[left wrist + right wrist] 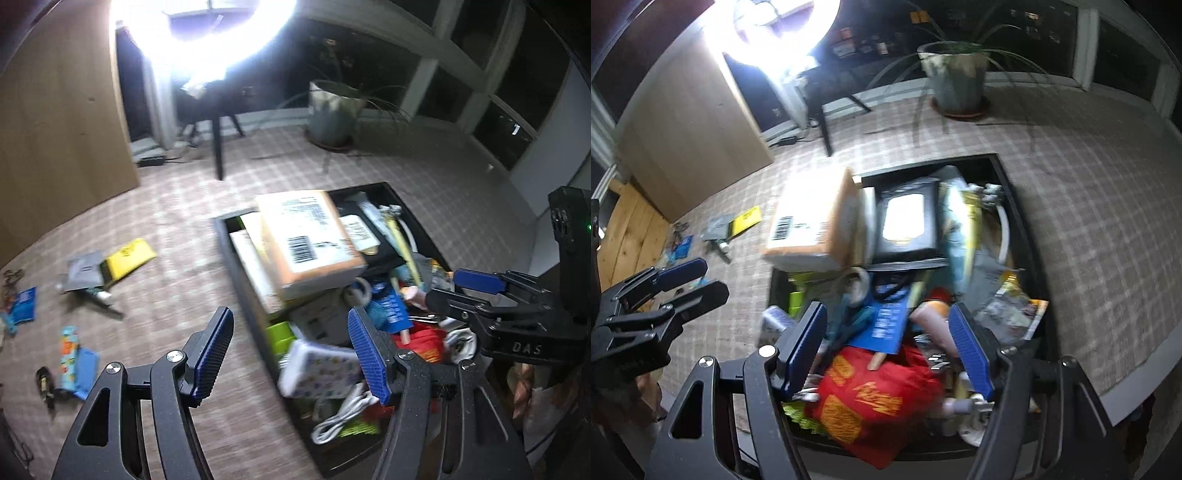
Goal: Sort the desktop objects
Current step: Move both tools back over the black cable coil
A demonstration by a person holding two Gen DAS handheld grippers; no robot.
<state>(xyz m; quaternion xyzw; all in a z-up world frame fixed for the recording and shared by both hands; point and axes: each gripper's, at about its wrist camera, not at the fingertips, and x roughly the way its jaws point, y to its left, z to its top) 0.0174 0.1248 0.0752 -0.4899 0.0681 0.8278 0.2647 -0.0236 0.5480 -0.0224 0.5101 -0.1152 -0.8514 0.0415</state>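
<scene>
Left wrist view
Left gripper point(291, 354): bottom centre of the frame, jaws spread wide, nothing between the pads; it hangs over the tray's near left edge.
Right gripper point(467, 290): comes in from the right edge, jaws parted and empty, above the tray's right side.
Tray point(231, 254): black and shallow, running from centre frame to lower right, heaped full.
Tray contents: a tan box point(310, 243) with a barcode label lies on top at the upper end, long axis running from upper left to lower right; below it a patterned white pack point(321, 373), a white cable point(340, 417), blue and red packets.
Loose things: on the checked cloth point(177, 229) to the left of the tray, well apart from both grippers: a yellow packet point(129, 256), a grey pouch point(83, 273), a blue packet point(24, 304), a colourful tube point(70, 354).
Key relation: the loose things lie left of the left fingers; the left hand is much the nearer to them.

Right wrist view
Right gripper point(888, 343): bottom centre, jaws wide and gripping nothing, directly over the tray's near end.
Below the jaws: a red bag point(875, 402) with orange print and a blue card point(886, 325).
Tray rim point(1001, 166): upper centre; the tan box point(809, 225) overhangs its left edge, beside a black pouch point(908, 221).
Left gripper point(690, 280): left edge of the frame, jaws parted, empty.
Blur: much of the pile is smeared; smaller items cannot be told.
</scene>
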